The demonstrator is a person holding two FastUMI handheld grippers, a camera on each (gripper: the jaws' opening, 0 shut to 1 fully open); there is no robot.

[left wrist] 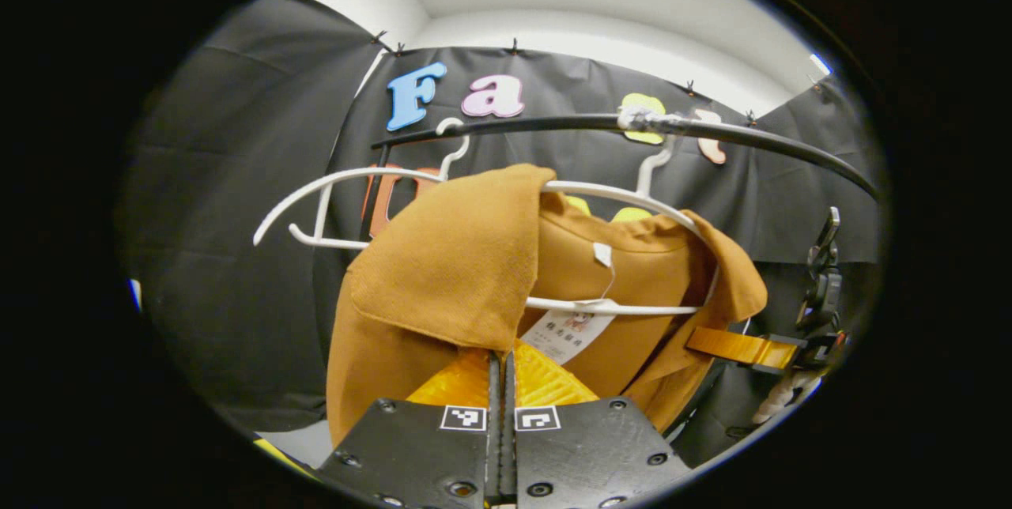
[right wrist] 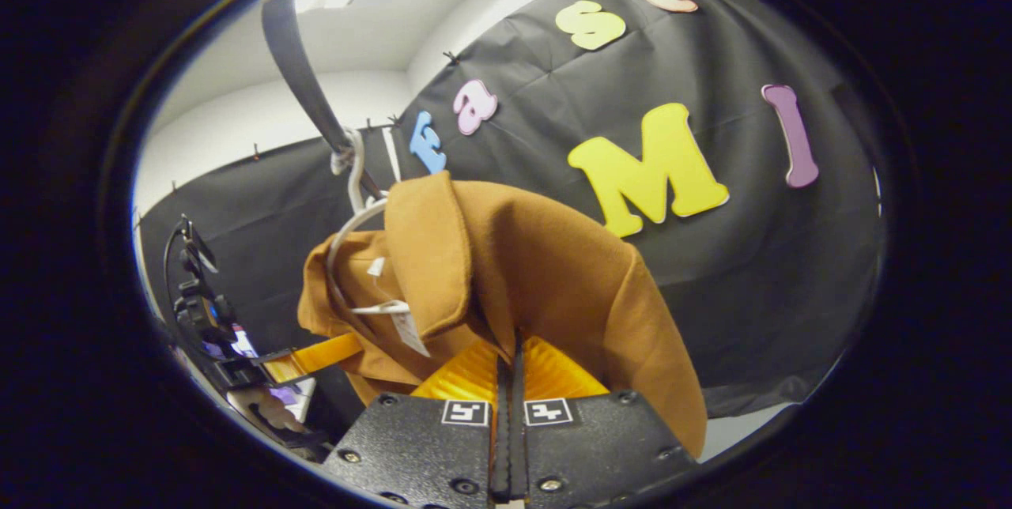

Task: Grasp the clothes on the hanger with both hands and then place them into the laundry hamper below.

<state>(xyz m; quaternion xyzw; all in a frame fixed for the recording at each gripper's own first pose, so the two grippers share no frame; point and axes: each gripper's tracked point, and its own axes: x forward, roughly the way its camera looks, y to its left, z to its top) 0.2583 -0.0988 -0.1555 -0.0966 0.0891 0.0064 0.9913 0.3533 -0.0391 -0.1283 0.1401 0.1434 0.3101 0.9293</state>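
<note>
A brown garment [left wrist: 451,272] hangs on a white hanger [left wrist: 613,307] hooked over a black rail [left wrist: 735,133]. A paper tag dangles inside its collar. My left gripper [left wrist: 500,363] is shut on the near shoulder fold, and the cloth runs down between its fingertips. The right gripper's fingers [left wrist: 743,347] pinch the garment's far edge at the right. In the right gripper view, my right gripper [right wrist: 512,351] is shut on the brown garment [right wrist: 545,272] below the collar. The left gripper's fingers [right wrist: 316,357] hold the opposite side, with a hand [right wrist: 269,408] behind them.
A second white hanger [left wrist: 332,185], bare, hangs on the rail to the left of the garment. The black rail [right wrist: 304,66] slants overhead in the right gripper view. Black cloth walls close in behind and on both sides.
</note>
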